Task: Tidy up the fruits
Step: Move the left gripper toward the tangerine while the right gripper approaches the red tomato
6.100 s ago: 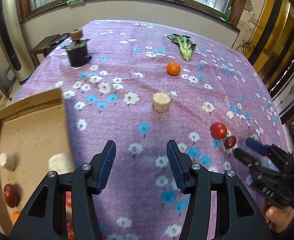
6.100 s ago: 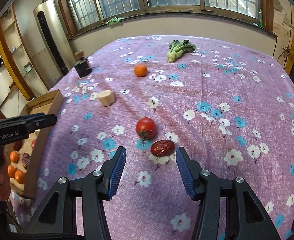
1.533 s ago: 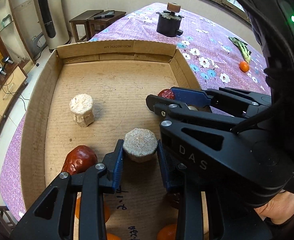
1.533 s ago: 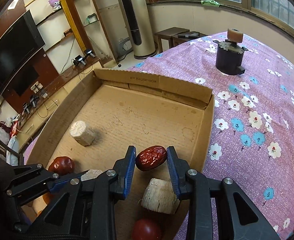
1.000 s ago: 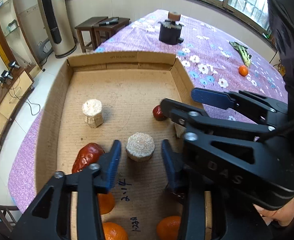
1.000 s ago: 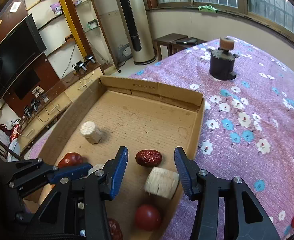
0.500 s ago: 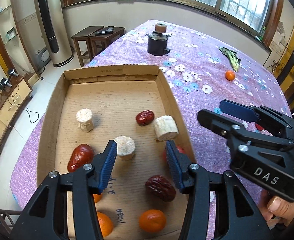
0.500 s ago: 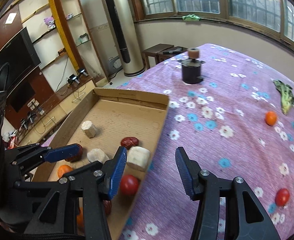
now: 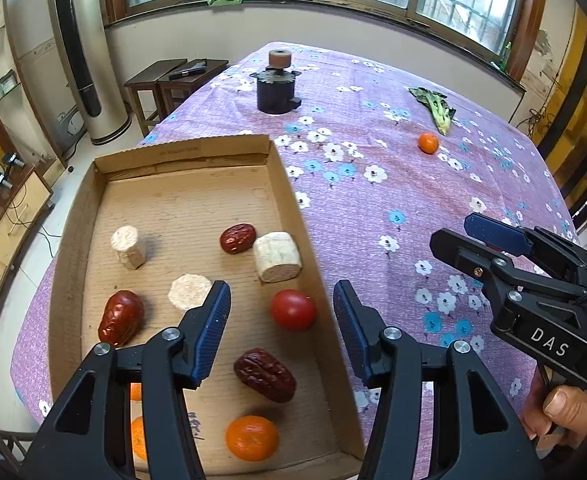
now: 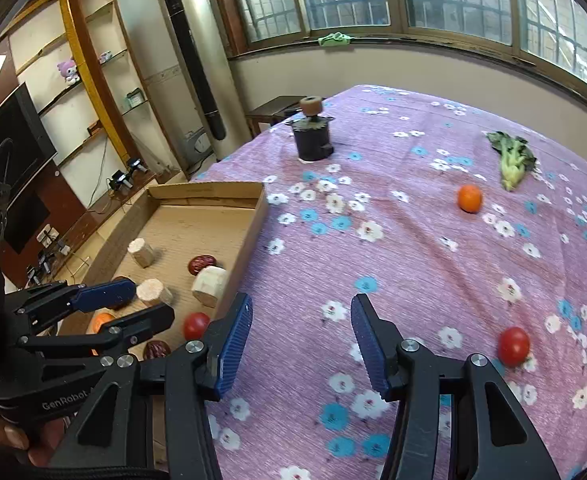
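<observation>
Vs 1.5 s ago, both tongs have let go and pulled back: left gripper [image 9: 281,328] is wide open w/ nothing in it over the cardboard box [image 9: 289,184] near its right wall, the beige chunk [image 9: 187,292] now lying loose by its left finger. Right gripper [image 10: 299,346] is also wide open, empty, over bare tablecloth [image 10: 413,248] just right of the box wall, its date [image 9: 237,238] left in the box beside a beige block [image 9: 277,256]. Outside the box, well apart w/ open cloth between: tomato [image 10: 513,346] near right, orange [image 10: 469,199] further back.
</observation>
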Demonstrator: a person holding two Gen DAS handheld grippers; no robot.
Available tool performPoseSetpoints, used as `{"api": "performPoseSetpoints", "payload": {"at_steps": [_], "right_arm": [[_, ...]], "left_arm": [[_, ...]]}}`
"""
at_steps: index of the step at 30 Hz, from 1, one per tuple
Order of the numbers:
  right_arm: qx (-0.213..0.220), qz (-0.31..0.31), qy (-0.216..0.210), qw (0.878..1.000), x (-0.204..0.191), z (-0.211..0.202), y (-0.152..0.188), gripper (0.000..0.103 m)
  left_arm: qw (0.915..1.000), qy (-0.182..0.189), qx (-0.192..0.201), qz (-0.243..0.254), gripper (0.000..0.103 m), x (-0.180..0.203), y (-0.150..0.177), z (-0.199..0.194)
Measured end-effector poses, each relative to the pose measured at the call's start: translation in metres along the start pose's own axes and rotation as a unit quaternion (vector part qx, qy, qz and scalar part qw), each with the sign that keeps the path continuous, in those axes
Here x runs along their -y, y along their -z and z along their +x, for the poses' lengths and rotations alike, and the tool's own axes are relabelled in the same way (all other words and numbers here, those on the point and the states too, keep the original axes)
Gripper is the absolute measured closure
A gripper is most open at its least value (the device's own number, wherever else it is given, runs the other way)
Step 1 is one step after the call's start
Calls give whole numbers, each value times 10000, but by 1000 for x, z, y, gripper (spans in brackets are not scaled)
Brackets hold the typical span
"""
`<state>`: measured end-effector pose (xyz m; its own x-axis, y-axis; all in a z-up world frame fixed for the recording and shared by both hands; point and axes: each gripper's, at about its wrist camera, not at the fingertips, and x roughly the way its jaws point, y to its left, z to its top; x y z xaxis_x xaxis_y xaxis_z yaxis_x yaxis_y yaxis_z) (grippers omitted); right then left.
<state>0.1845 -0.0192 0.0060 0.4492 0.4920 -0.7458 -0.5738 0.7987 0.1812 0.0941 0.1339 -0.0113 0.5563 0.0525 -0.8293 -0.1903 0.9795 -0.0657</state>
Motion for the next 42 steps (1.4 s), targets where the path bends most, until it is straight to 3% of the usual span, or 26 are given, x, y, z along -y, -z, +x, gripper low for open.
{"api": "performPoseSetpoints", "payload": {"at_steps": [5, 27, 33, 42], "right_arm": [[39, 89, 116, 9999, 15, -9, 7, 45], [48, 791, 762, 9939, 110, -41, 46, 44], [14, 818, 883, 9927, 126, -34, 48, 44], [-163, 843, 867, 9925, 140, -9, 43, 45]], "left_arm": [[10000, 23, 48, 49, 51, 9, -3, -1], [9976, 442, 77, 527, 51, 84, -37, 9], [9964, 624, -20, 579, 51, 104, -56, 28], [9964, 567, -112, 617, 51, 140, -98, 73]]}}
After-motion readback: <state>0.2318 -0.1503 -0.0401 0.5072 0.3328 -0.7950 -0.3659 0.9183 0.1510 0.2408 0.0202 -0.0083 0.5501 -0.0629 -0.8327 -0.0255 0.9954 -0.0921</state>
